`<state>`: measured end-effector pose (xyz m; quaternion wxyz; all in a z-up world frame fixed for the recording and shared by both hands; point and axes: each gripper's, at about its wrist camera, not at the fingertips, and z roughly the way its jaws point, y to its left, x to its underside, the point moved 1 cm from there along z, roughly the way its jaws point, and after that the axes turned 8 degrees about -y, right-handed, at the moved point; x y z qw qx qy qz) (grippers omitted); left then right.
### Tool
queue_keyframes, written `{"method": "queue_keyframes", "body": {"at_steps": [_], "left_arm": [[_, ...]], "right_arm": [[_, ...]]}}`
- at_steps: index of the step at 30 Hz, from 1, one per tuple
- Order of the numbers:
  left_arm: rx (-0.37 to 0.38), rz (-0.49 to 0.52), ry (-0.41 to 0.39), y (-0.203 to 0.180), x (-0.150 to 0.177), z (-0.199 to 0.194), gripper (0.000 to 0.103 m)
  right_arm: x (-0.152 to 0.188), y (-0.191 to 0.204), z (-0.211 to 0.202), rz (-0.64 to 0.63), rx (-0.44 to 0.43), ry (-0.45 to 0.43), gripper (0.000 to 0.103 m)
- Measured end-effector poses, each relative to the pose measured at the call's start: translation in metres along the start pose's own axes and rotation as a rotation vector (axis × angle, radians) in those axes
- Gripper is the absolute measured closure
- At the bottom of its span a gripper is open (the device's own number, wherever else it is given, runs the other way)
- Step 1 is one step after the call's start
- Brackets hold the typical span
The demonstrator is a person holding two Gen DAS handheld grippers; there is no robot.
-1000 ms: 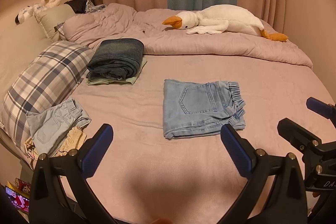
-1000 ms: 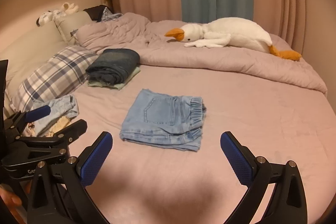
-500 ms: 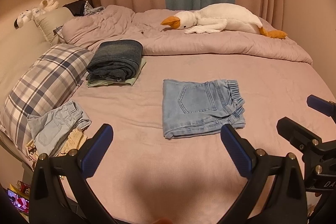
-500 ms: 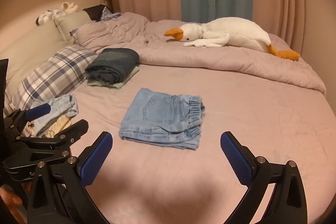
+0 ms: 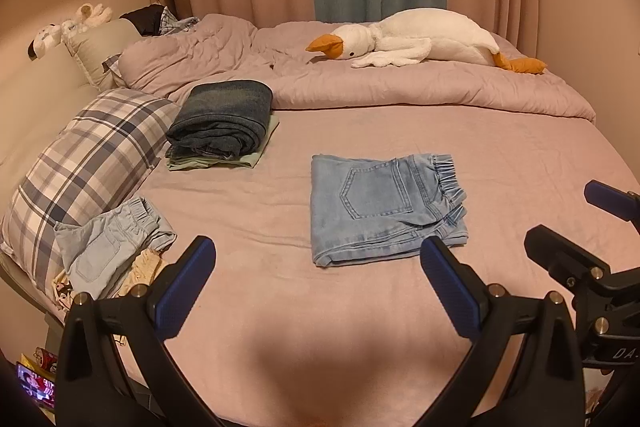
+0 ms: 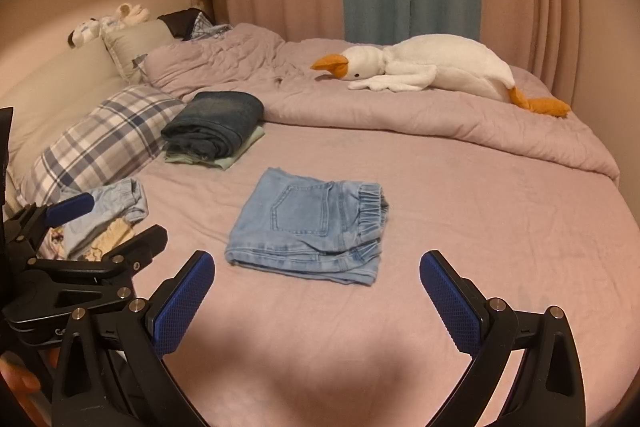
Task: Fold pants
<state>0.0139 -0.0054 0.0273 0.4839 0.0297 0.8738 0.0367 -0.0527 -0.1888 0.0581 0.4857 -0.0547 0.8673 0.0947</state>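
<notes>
Light blue jeans lie folded into a flat rectangle in the middle of the pink bed, back pocket up and elastic waistband to the right. My left gripper hangs open above the bed's near edge, short of the jeans, with nothing between its blue pads. My right gripper is open too, just in front of the jeans and apart from them. Each gripper shows at the side of the other's view: the right gripper and the left gripper.
A stack of folded dark jeans on a green garment sits at the back left. Unfolded pale clothes lie by a plaid pillow. A plush goose rests on the bunched duvet at the back.
Both grippers have drawn back and risen slightly from the folded jeans; the jeans have not moved and both stay open.
</notes>
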Motion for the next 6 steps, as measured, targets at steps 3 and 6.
{"method": "queue_keyframes", "body": {"at_steps": [3,6], "left_arm": [[-0.003,-0.001,-0.001,-0.0008,-0.0006,0.0002,0.001],[-0.003,-0.004,0.001,-0.0001,-0.0008,0.0004,0.001]], "right_arm": [[-0.0004,-0.0008,0.0004,0.0,0.0,0.0,0.001],[-0.0003,-0.0013,0.0005,0.0,0.0,0.001,0.001]]}}
